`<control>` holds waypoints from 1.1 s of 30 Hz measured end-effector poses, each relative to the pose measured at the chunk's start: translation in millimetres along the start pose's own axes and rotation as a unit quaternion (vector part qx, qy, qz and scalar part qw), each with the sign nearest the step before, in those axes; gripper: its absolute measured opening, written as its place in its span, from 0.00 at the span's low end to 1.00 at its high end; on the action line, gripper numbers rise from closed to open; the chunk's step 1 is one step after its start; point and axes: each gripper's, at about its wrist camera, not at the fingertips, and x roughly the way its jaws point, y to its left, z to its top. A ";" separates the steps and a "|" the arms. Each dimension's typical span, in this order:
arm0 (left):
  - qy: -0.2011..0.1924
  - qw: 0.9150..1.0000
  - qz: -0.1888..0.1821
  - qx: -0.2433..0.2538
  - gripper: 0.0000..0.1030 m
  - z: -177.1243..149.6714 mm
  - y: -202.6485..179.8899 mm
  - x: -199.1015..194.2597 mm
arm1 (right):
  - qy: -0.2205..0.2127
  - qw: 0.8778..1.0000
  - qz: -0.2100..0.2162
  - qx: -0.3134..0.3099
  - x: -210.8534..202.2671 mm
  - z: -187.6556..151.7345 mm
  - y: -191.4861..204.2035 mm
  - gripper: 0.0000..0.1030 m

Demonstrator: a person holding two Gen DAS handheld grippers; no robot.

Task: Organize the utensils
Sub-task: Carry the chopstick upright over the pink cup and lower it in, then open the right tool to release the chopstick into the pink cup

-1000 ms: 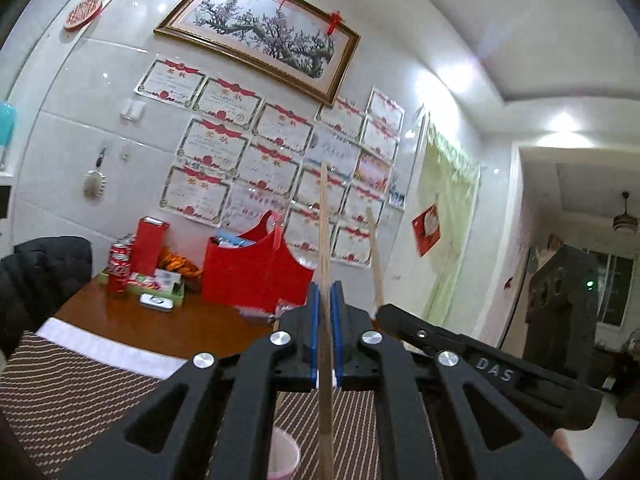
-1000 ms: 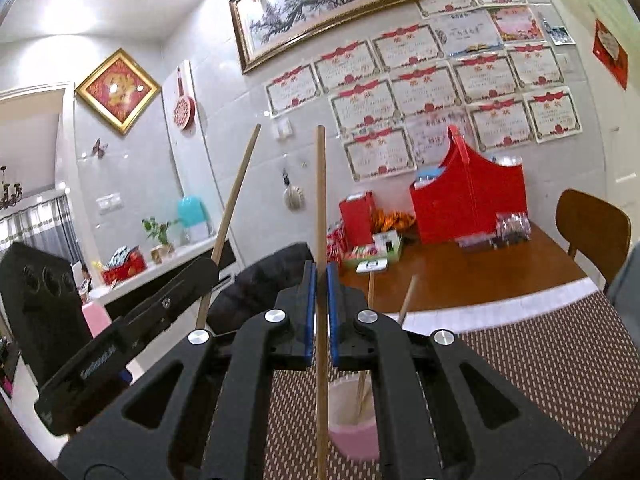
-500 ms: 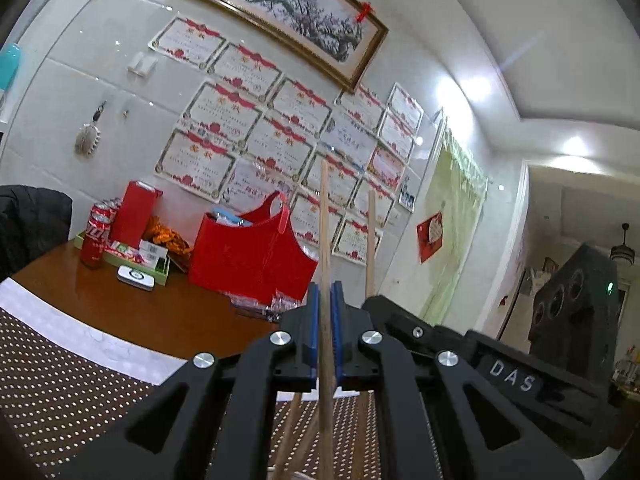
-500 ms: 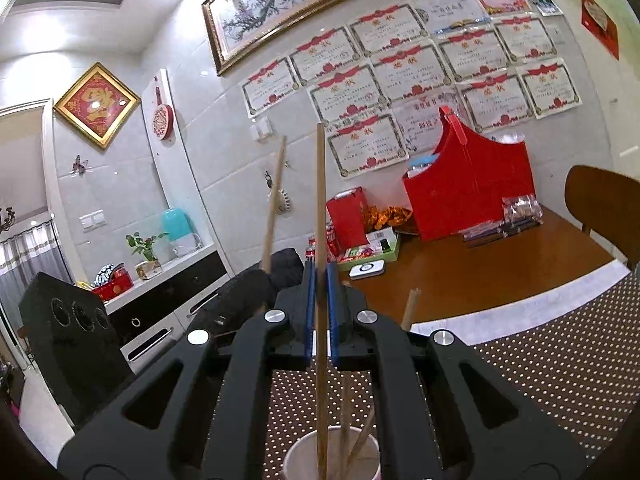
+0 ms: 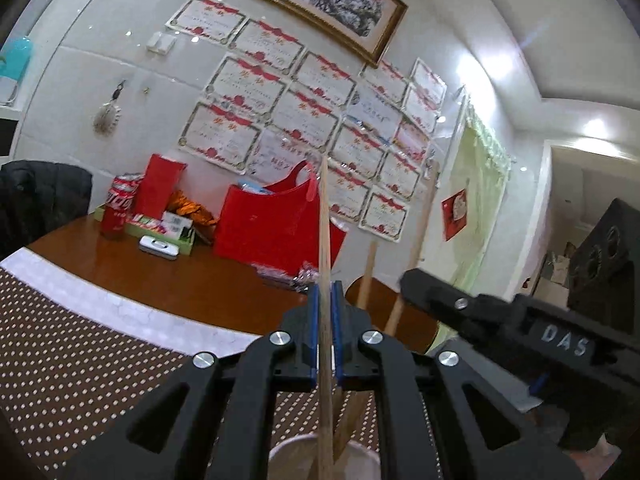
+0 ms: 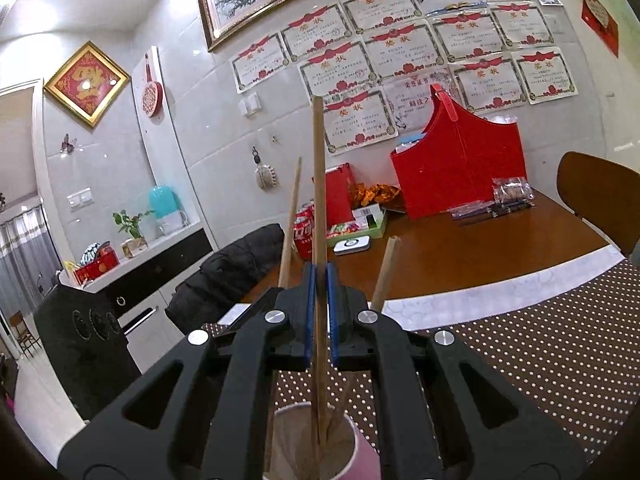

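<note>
Standing upright, your two wooden chopsticks dip into the pink cup (image 6: 320, 448) on the dotted mat (image 6: 540, 360). Your left gripper (image 5: 325, 332) pinches one chopstick (image 5: 324, 240). Your right gripper (image 6: 319, 316) pinches the other chopstick (image 6: 318, 184). More sticks lean inside the cup.

cup (image 6: 320, 444) on mat (image 6: 540, 360); chopsticks (image 6: 384, 272) in cup | bag (image 6: 460, 168) behind

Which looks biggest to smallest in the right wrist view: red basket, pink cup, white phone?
1. Red basket.
2. Pink cup, though it sits right under the camera and is cut off by the frame, so that rank is unsure.
3. White phone, clearly smallest.
</note>
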 end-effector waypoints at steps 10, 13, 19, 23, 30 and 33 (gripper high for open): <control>-0.007 0.999 0.037 0.009 0.68 11.3 -2.2 -34.6 | -0.013 1.000 -0.023 0.004 -36.7 7.8 1.0 0.94; -0.005 0.998 0.060 0.034 0.81 19.3 -14.1 -53.8 | -0.010 0.999 -0.041 0.004 -52.0 12.5 2.0 0.94; 0.038 0.986 0.135 0.091 0.88 32.6 -49.8 -89.2 | -0.003 0.998 -0.064 0.008 -86.1 16.8 5.2 0.94; 0.055 0.976 0.170 0.122 0.88 36.8 -73.8 -117.9 | 0.006 0.997 -0.078 0.004 -115.1 15.0 15.3 0.94; 0.090 0.963 0.204 0.150 0.88 39.6 -108.8 -168.0 | 0.046 0.994 -0.097 -0.007 -156.6 2.3 31.1 0.94; 0.109 0.959 0.213 0.153 0.88 35.1 -116.9 -181.3 | 0.072 0.992 -0.102 -0.013 -175.4 -10.8 36.6 0.94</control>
